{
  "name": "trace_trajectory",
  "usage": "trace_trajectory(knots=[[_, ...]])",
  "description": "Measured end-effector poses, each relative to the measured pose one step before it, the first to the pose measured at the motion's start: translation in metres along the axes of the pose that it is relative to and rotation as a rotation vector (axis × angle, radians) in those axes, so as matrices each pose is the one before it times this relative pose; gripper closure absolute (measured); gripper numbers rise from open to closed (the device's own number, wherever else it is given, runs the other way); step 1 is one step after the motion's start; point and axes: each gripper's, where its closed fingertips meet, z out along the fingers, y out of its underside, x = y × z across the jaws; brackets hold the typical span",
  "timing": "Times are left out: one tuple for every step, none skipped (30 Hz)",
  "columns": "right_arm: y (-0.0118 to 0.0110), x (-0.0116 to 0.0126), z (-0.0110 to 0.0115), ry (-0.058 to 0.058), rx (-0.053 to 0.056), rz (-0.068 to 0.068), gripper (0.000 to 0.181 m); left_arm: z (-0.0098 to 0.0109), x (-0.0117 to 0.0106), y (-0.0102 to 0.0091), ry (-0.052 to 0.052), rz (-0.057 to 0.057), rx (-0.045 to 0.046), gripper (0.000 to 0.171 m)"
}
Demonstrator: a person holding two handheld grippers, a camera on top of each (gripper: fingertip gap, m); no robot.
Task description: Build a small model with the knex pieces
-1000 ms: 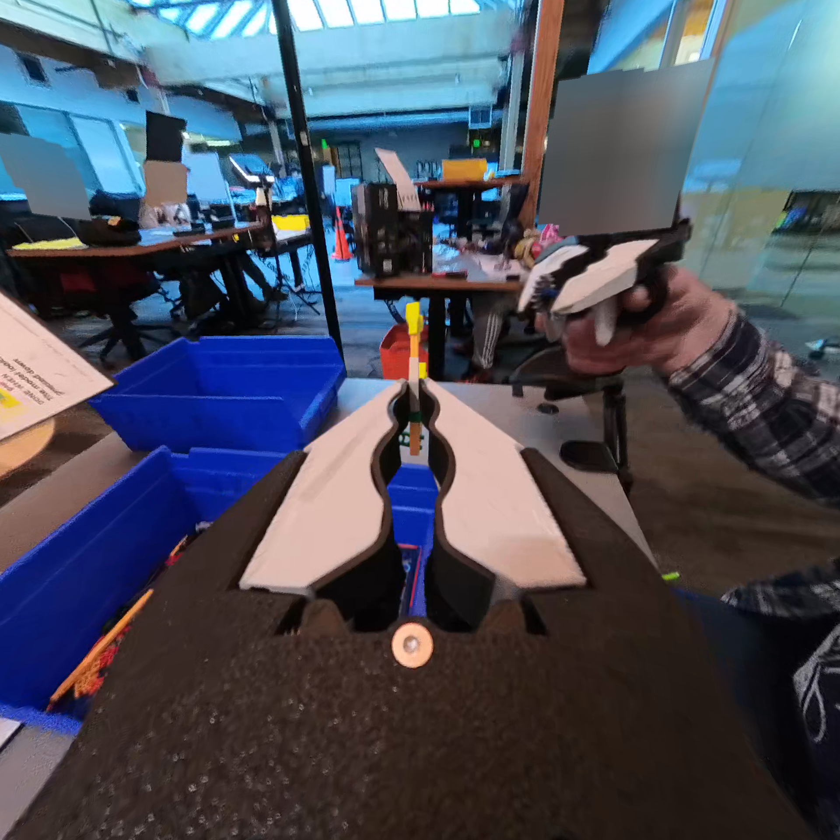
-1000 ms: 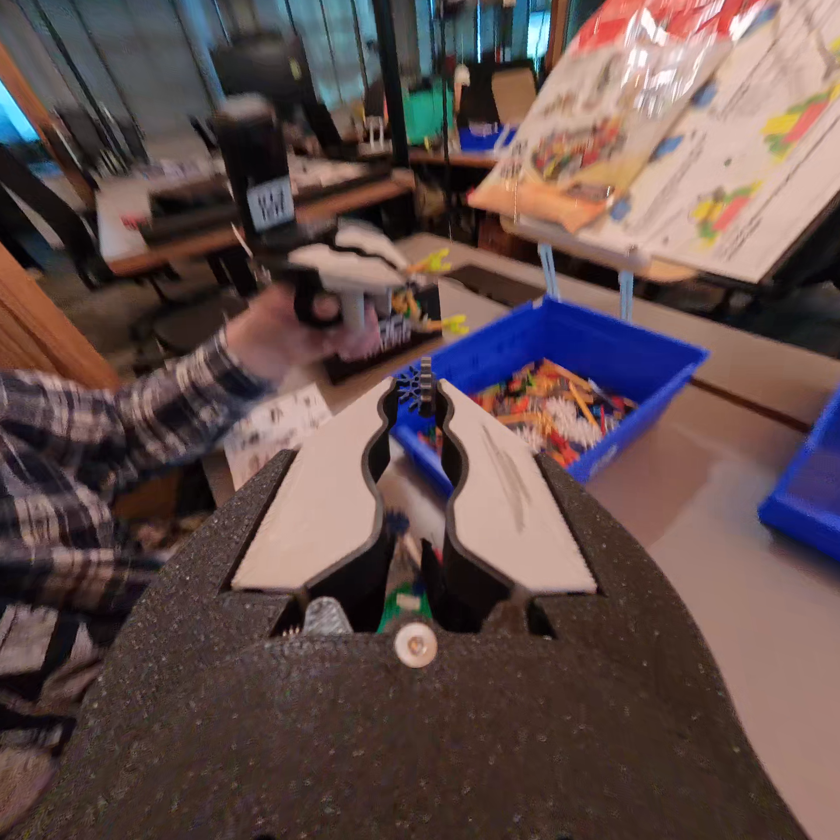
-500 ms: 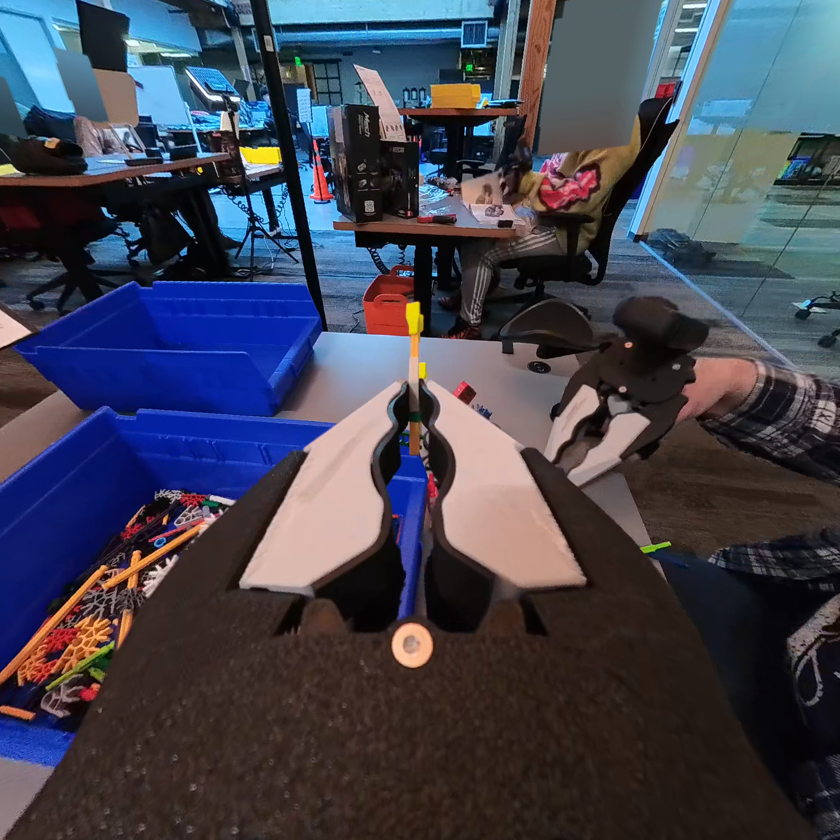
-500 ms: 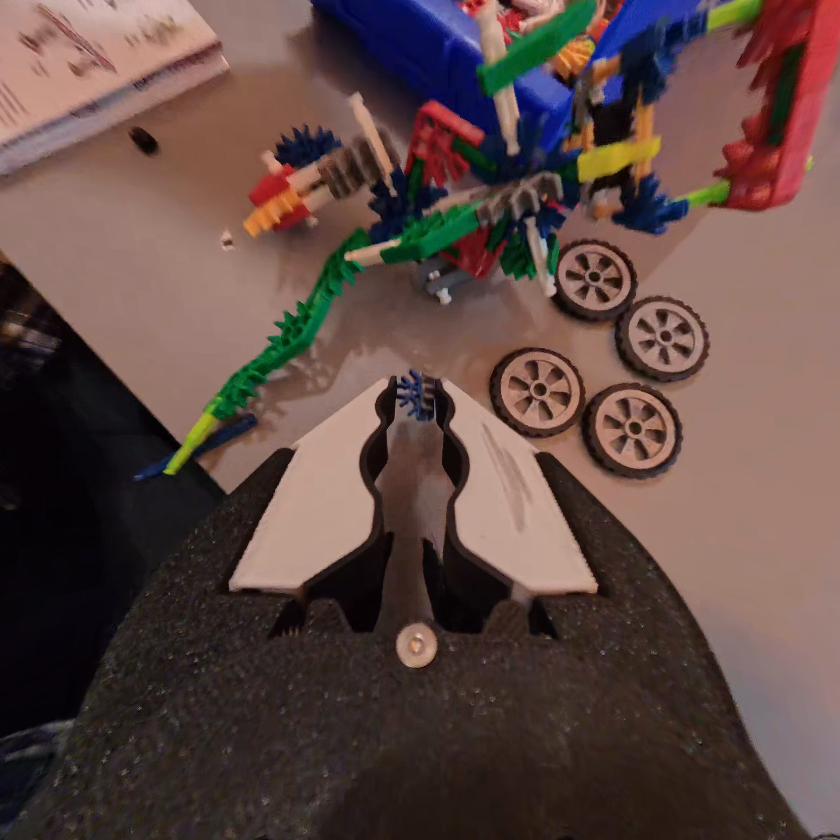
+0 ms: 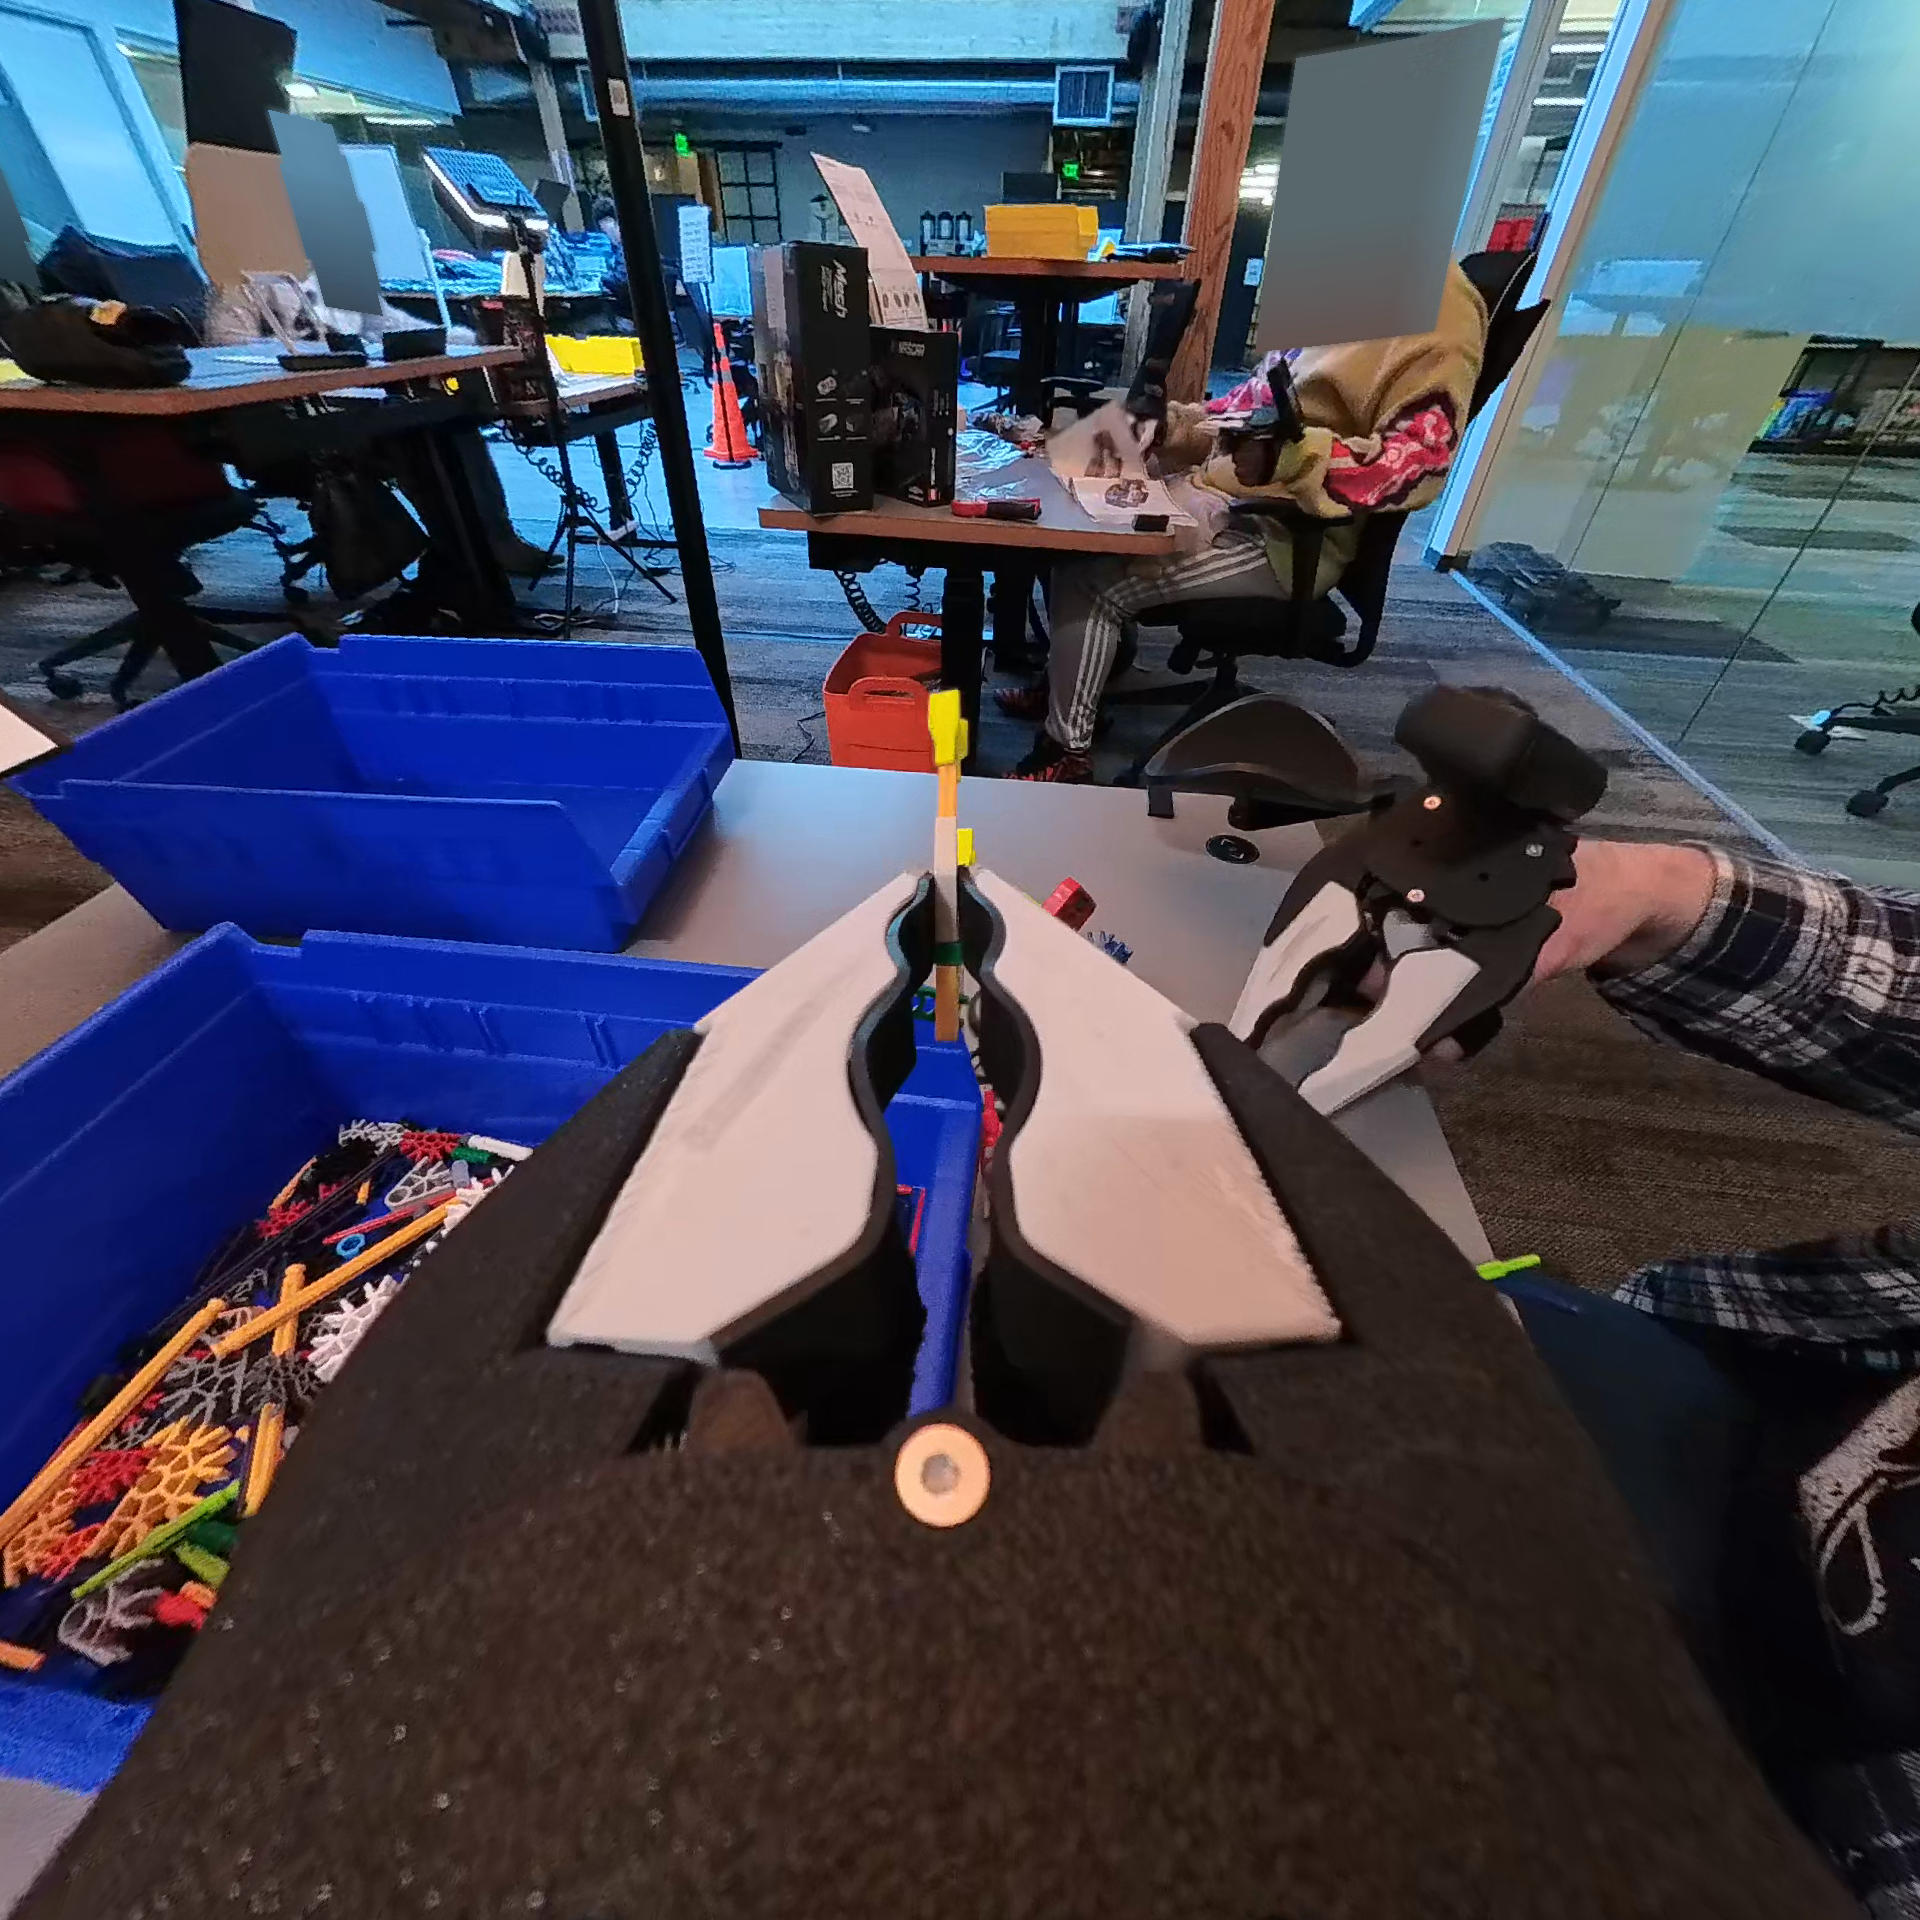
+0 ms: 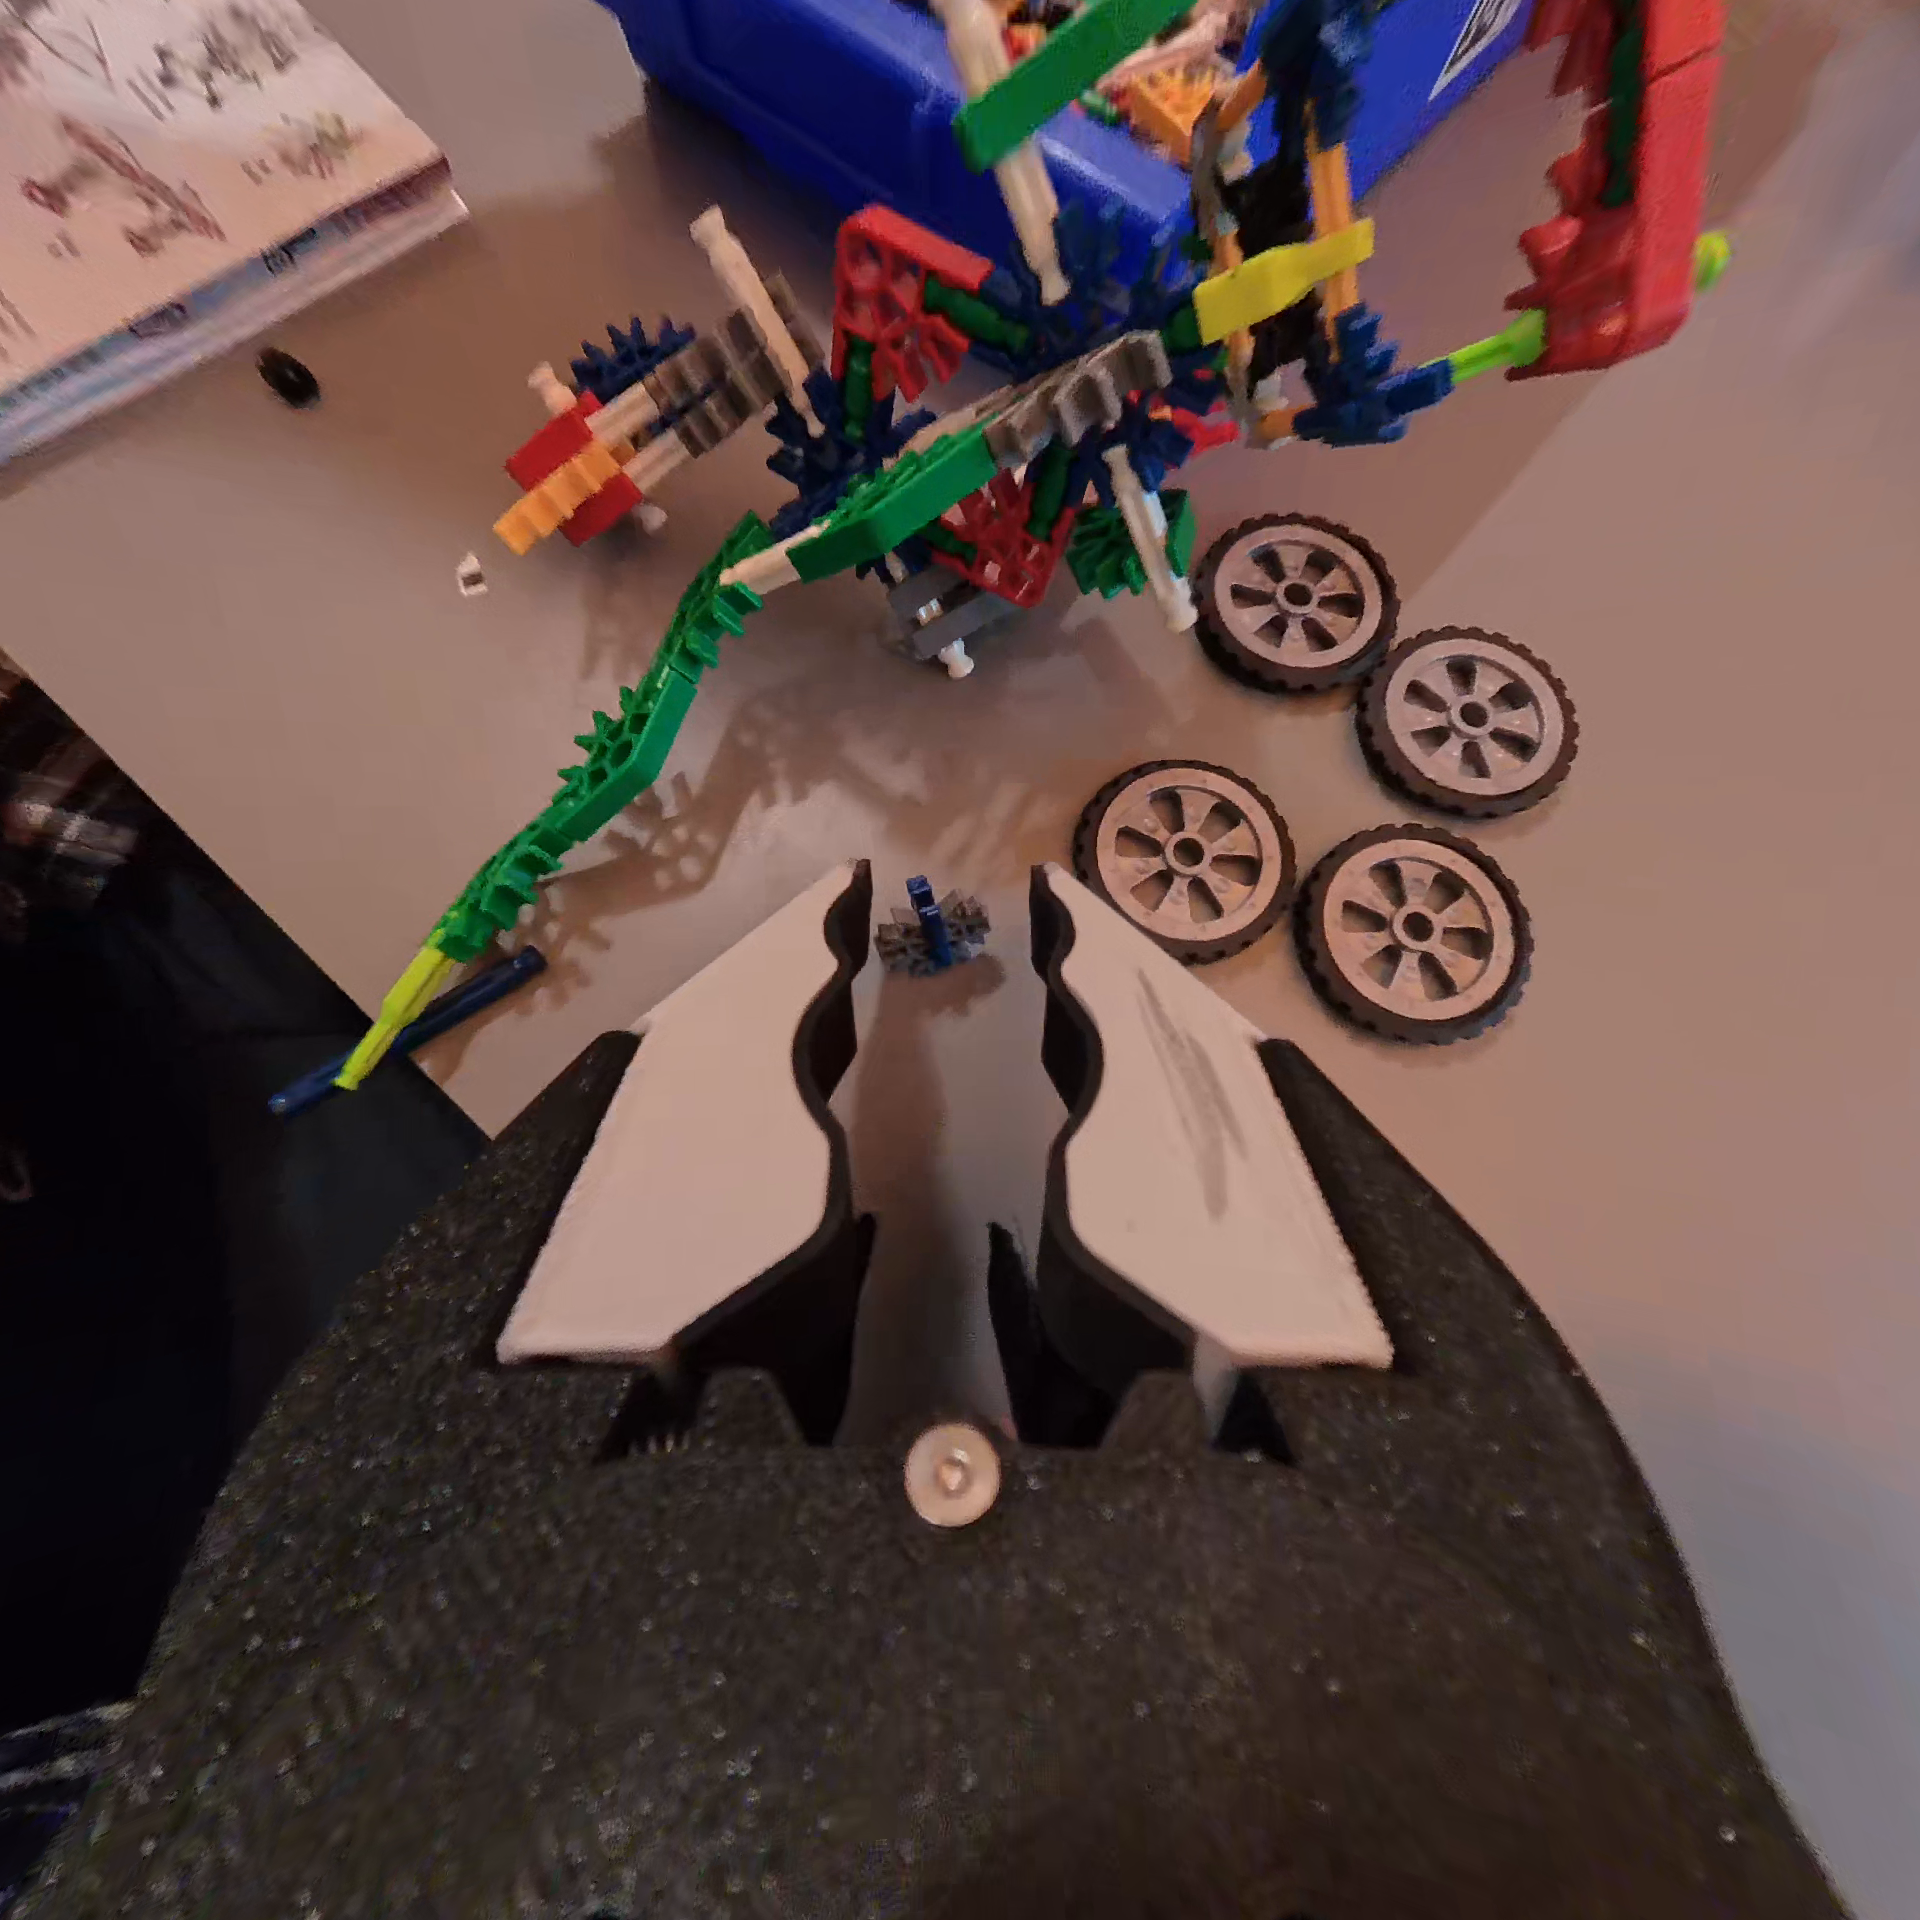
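Left wrist view shows the left gripper [image 5: 945, 894] with its white fingers [image 5: 790, 1122] pressed together on a thin rod assembly [image 5: 945, 831], an upright stick of orange, white and green segments topped by a yellow connector, which stands above the fingertips. Below and to the left sits a blue bin [image 5: 208, 1091] filled with loose construction-toy rods and snowflake-shaped connectors; a second blue bin [image 5: 395, 790] stands behind it on the grey table [image 5: 831, 831]. To the right, a hand [image 5: 1621, 904] in a plaid sleeve holds the right gripper [image 5: 1340, 1023] tilted down toward the table, its fingers parted. Right wrist view looks down on the tabletop: the right gripper [image 6: 948, 904] is spread wide, and a small blue and grey connector piece [image 6: 930, 930] lies on the table between the fingertips, touching neither finger. Just to the right lie four grey wheels [image 6: 1340, 779] with black tyres, flat and close together in a cluster. Beyond the connector piece stands a multicoloured toy model [image 6: 987, 457] of green, red, blue and yellow parts, with a green spiked tail [image 6: 623, 758] running toward the table edge. An open instruction booklet [image 6: 197, 177] lies at the upper left.
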Motion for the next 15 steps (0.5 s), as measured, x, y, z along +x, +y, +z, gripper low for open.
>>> trace_trajectory(knots=[[-0.00247, 0.00002, -0.00234, -0.0074, 0.0155, 0.0121, 0.151, 0.00046, 0.0001, -0.00052, 0.003, -0.0034, 0.00343, 0.171], [-0.00236, 0.0011, -0.00234, 0.0021, 0.0117, 0.0091, 0.151, 0.00051, 0.0, -0.00035, 0.0014, -0.0028, 0.00211, 0.171], [-0.00316, 0.00118, -0.00305, 0.0094, 0.011, 0.001, 0.151, 0.00052, 0.0009, -0.00012, 0.008, -0.0053, 0.00106, 0.171], [-0.00507, 0.00075, -0.00451, 0.0129, 0.0121, -0.0071, 0.15, 0.00032, 0.00121, -0.00088, 0.0107, -0.0087, 0.00612, 0.171], [-0.01058, 0.00043, -0.00698, 0.016, 0.0306, -0.0147, 0.15, 0.00004, 0.00125, -0.001, 0.0116, -0.0106, 0.00707, 0.171], [-0.01754, -0.00156, -0.00864, 0.0049, 0.0545, -0.0152, 0.15, 0.00018, 0.00184, -0.00079, 0.0175, -0.0135, 0.0057, 0.171], [-0.02202, -0.00273, -0.00857, -0.0052, 0.063, -0.0116, 0.15, 0.00013, 0.00166, -0.00205, 0.0172, -0.0155, 0.01335, 0.171], [-0.02474, -0.00163, -0.00733, 0.0003, 0.0647, -0.0144, 0.151, 0.00016, 0.00202, -0.00321, 0.0216, -0.0204, 0.01955, 0.171], [-0.02581, -0.00137, -0.00468, -0.0009, 0.0643, -0.0166, 0.151, 0.00027, 0.00366, -0.00371, 0.0319, -0.0234, 0.02089, 0.17], [-0.02503, -0.00277, -0.00143, -0.015, 0.0593, -0.0132, 0.151, 0.00011, 0.00419, -0.00423, 0.0337, -0.0176, 0.02193, 0.17], [-0.02272, -0.003, 0.00203, -0.0231, 0.0515, -0.0087, 0.149, -0.00021, 0.004, -0.00508, 0.0284, -0.0132, 0.02425, 0.17], [-0.01985, -0.00244, 0.00498, -0.0275, 0.0467, 0.0015, 0.146, -0.00028, 0.00418, -0.00493, 0.0273, -0.014, 0.02018, 0.171], [-0.01515, -0.00212, 0.00693, -0.0355, 0.0314, 0.0123, 0.145, -0.00018, 0.00519, -0.00415, 0.0316, -0.0098, 0.01393, 0.171], [-0.01018, 0.00008, 0.00763, -0.0294, 0.0139, 0.0108, 0.144, 0.00015, 0.00405, -0.00313, 0.0186, -0.0023, 0.00643, 0.171], [-0.00685, 0.00452, 0.00734, -0.0056, 0.0058, 0.0048, 0.145, 0.00016, 0.00298, -0.00233, 0.0095, 0.0067, 0.00134, 0.171]])
